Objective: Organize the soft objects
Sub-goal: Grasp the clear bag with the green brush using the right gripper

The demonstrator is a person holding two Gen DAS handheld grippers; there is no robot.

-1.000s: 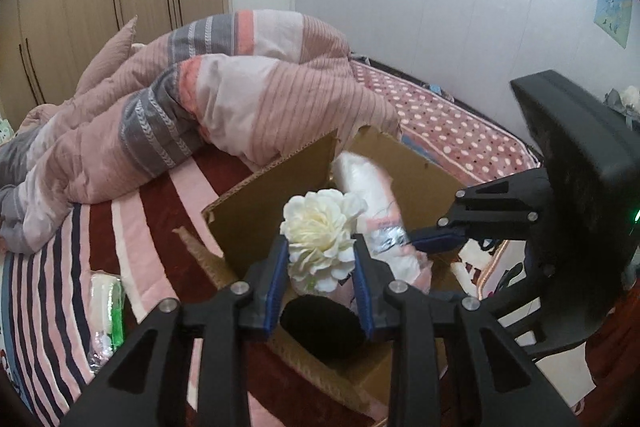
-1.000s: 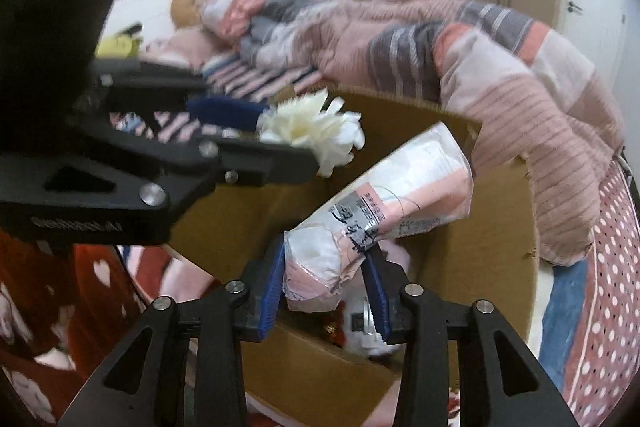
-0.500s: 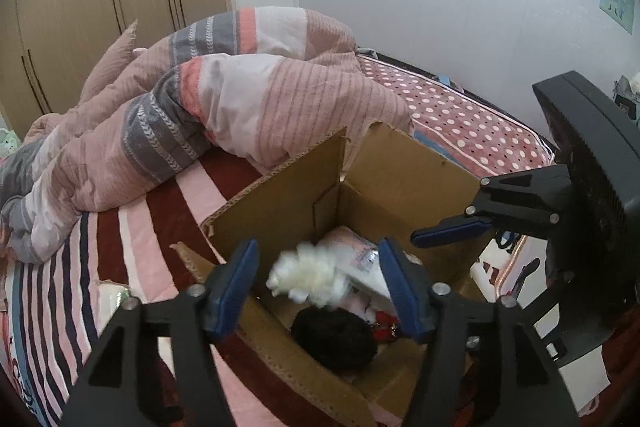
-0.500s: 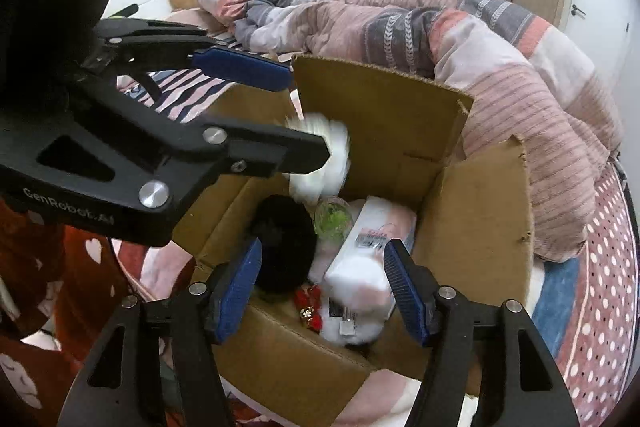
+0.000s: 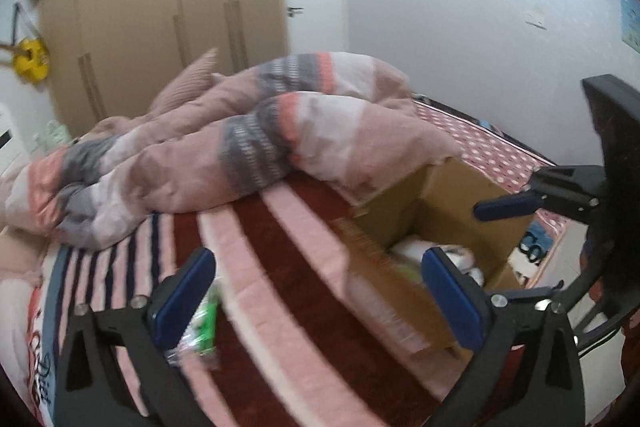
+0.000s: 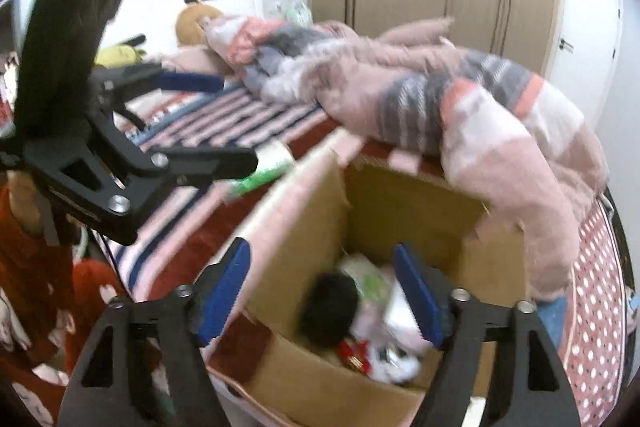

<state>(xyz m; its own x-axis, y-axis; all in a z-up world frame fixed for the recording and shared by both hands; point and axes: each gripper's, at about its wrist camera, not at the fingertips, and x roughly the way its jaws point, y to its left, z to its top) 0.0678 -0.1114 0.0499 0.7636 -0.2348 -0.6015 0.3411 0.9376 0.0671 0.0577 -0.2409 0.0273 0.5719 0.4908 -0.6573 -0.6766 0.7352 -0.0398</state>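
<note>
An open cardboard box (image 6: 300,247) stands on the bed. Inside it lie a black round thing (image 6: 330,307), a pink-and-white packet (image 6: 400,315) and a small red item (image 6: 352,351). My right gripper (image 6: 324,279) hangs above the box, its jaws opening, with nothing between them. My left gripper (image 5: 316,291) is over the striped blanket (image 5: 280,247) left of the box (image 5: 452,195), its jaws also opening wide and empty. A green-and-white packet (image 5: 204,315) lies on the blanket by the left finger. The picture is blurred by motion.
A rumpled pink, grey and white quilt (image 5: 280,147) is heaped behind the box. Wardrobes (image 5: 160,27) line the far wall. A plush doll (image 6: 196,23) sits at the headboard. A polka-dot sheet (image 6: 596,287) lies right of the box. A person's red sleeve (image 6: 24,267) is at left.
Both grippers opened and let go: the white flower and the pink-and-white packet dropped into the box. Both grippers then rose and pulled back, the left one swinging left over the blanket.
</note>
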